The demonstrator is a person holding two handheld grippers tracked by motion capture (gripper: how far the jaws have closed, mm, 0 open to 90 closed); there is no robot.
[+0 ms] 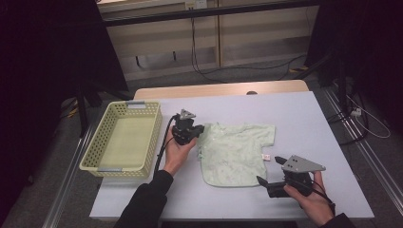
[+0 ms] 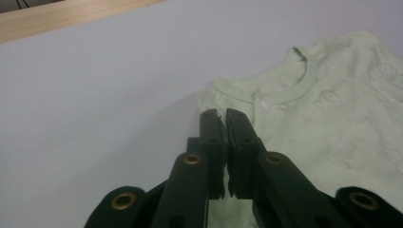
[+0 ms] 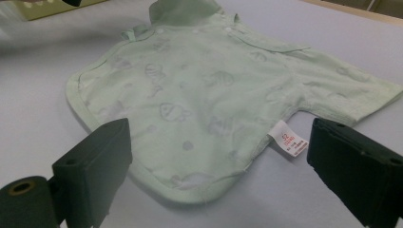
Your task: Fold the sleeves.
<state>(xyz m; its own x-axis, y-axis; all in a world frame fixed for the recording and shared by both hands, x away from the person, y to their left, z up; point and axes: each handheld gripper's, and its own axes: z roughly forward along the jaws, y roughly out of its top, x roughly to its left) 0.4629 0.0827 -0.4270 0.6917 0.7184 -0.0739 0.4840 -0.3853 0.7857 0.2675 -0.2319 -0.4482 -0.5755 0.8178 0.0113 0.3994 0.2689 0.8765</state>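
Risk: left tongs (image 2: 224,116) pressed together at left sleeve edge of pale green printed baby shirt (image 1: 235,152), flat mid bench (image 1: 304,118); can't tell if cloth caught. Thin pinch could slip, sleeve drops. Right tongs (image 3: 216,161) spread w/ hem between, not gripping; shirt may drag, bunch.

Small pale green baby shirt (image 1: 235,152) with faint embossed animal print, lay mostly flat on the tabletop (image 1: 304,118), one sleeve spread out, the other sleeve side bunched and lifted, white care label (image 3: 287,141) at side seam, ribbed collar.
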